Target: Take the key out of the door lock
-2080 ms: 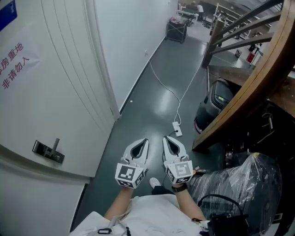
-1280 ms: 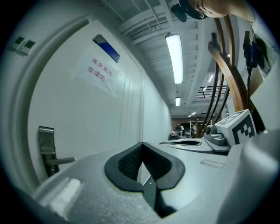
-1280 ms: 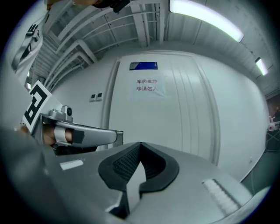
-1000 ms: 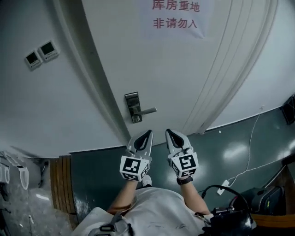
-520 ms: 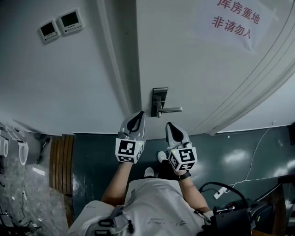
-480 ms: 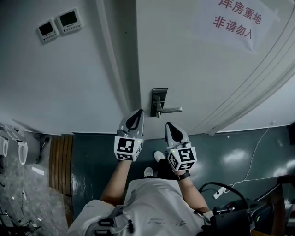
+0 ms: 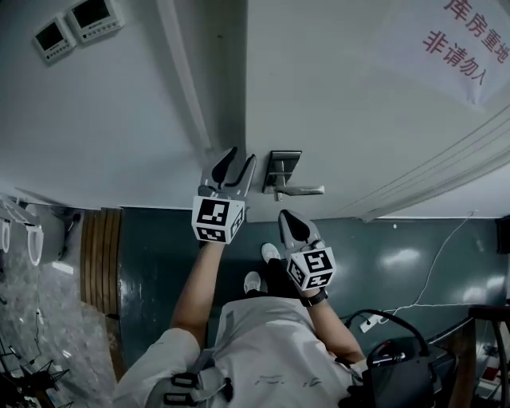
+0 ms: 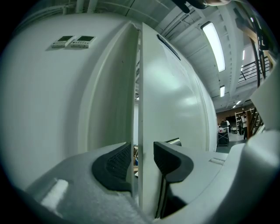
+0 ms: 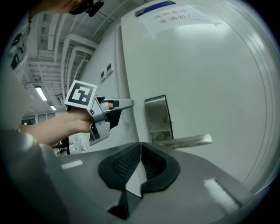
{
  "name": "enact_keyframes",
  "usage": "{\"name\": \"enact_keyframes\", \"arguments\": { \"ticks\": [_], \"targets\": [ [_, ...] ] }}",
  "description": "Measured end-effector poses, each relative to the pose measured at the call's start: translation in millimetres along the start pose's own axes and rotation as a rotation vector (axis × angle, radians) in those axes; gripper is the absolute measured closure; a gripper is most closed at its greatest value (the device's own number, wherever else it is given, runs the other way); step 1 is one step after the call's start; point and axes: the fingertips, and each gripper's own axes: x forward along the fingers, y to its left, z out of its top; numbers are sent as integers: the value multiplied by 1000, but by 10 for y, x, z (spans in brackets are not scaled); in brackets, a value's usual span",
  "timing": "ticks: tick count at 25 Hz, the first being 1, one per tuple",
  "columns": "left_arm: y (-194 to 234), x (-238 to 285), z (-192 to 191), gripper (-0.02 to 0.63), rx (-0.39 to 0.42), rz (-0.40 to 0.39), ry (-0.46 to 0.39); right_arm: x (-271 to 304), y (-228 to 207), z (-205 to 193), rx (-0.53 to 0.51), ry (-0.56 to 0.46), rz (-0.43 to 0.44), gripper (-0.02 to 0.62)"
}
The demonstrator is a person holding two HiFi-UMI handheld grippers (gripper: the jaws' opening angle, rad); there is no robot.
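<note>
The white door (image 7: 358, 103) carries a metal lock plate (image 7: 282, 169) with a lever handle (image 7: 307, 190). I see no key in any view. My left gripper (image 7: 241, 156) is raised just left of the plate, at the door's edge. Its jaws are opening, and in the left gripper view (image 8: 142, 153) the door's edge (image 8: 140, 87) lines up with the gap, with neither pad pressing on anything. My right gripper (image 7: 285, 217) hangs lower, below the handle, shut and empty. The right gripper view (image 9: 141, 154) shows the lock plate (image 9: 156, 116), the handle (image 9: 188, 141) and the left gripper (image 9: 118, 105).
The door stands slightly ajar beside its frame (image 7: 187, 88). Two small wall panels (image 7: 72, 22) hang at the upper left. A sheet with red characters (image 7: 466, 48) is stuck on the door. Wooden slats (image 7: 100, 271) lie at the left, a white cable (image 7: 434, 267) on the floor at the right.
My left gripper has risen toward the door's edge beside the lock plate, and its jaws have parted. The right gripper stays shut and sits slightly lower.
</note>
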Motion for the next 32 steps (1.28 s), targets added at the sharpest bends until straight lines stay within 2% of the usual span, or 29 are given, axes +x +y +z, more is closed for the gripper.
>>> {"name": "enact_keyframes", "arguments": {
  "ticks": [1,3,4,7,9,12,14,16,20,21,22,26,28,32],
  "targets": [
    [6,33,6,437,6,-9,-4,48,4,-107,39,24,14,556],
    [-1,87,16,439,15,-23,-10,144,-29,-317,145,70,40,427],
    [-8,108,21,439,19,-27,-13,186,-69,-402,197,86,47,401],
    [-24,131,30,442,24,-40,-22,293,-245,-565,295,92,37,364],
    [-26,128,27,442,15,-46,-28,354,-376,-637,352,77,17,362],
    [-51,126,22,458,1,-62,-25,451,-519,-698,521,27,25,365],
    [-74,125,21,486,7,-66,-21,524,-563,-697,655,-20,66,387],
    [-76,129,20,488,8,-66,-23,612,-574,-674,762,-59,114,431],
    [-73,125,22,489,1,-64,-27,778,-577,-680,936,-106,175,454],
    [-72,122,24,490,0,-61,-27,798,-596,-711,977,-113,176,473],
    [-71,120,25,491,-2,-58,-28,804,-622,-761,1028,-120,171,556],
    [-60,130,7,489,-40,-46,-30,779,-670,-882,1260,-216,201,570],
    [-56,143,-1,488,-48,-35,-25,769,-667,-877,1298,-247,210,571],
    [-68,142,6,488,-41,-21,-16,723,-659,-871,1307,-240,195,574]
  ]
}}
